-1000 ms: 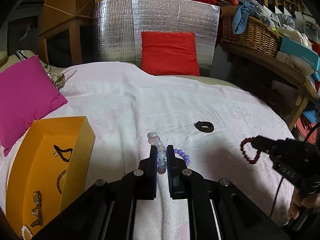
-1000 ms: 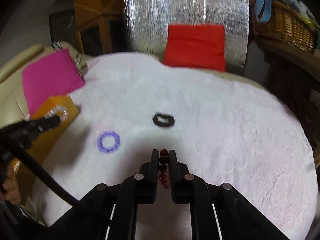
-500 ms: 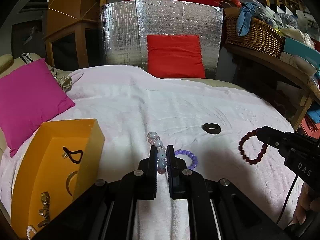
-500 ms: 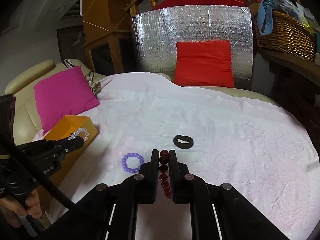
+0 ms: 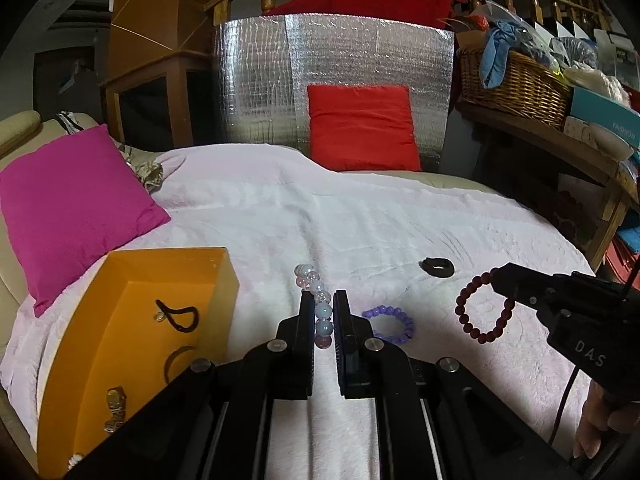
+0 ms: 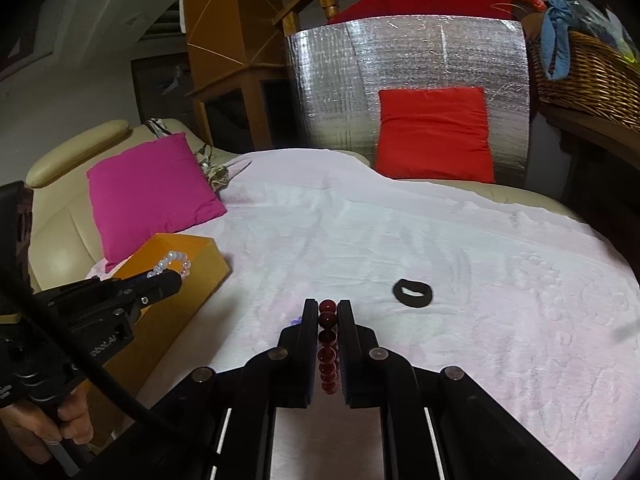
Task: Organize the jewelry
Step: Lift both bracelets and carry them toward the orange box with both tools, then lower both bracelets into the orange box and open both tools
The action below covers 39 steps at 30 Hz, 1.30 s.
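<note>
Left gripper (image 5: pixel 323 312) clamped on pale bead bracelet (image 5: pixel 320 307), held off the blanket just right of the orange box (image 5: pixel 132 276). Right gripper (image 6: pixel 328 320) clamped on dark red bead bracelet (image 6: pixel 327 346), hanging well right of the box. Purple bead bracelet (image 5: pixel 390 323) lies on the white blanket (image 5: pixel 360 224) between the two grippers. Black hair tie (image 6: pixel 413 293) farther right of the box, on the blanket. Box already holds a few pieces.

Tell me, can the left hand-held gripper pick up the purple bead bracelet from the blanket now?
Probably not yet. The left hand-held gripper is shut on a pale glass bead bracelet. The purple bead bracelet lies free on the white blanket, unobstructed.
</note>
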Motion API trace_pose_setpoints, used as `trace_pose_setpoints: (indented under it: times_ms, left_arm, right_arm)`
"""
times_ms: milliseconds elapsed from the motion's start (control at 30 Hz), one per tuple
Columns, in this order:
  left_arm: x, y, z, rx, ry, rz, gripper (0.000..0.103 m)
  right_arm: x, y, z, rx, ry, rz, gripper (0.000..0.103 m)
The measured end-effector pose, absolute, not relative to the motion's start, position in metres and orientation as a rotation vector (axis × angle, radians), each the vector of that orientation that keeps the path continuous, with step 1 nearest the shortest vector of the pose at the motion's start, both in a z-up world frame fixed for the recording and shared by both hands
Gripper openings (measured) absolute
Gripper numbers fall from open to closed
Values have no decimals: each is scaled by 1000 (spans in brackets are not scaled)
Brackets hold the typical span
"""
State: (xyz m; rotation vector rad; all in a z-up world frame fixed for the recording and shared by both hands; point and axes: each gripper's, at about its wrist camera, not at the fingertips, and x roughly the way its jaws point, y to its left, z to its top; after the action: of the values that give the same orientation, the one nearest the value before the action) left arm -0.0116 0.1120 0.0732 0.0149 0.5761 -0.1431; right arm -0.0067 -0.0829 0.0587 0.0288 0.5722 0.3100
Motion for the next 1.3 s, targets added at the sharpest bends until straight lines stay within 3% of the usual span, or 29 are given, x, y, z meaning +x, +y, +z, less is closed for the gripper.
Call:
trace_pose_setpoints:
  times_ms: [1300]
  left_arm:
    - [-19,229,59,-93,602,81,9]
  right_arm:
    - [1,17,61,7,587,447,10]
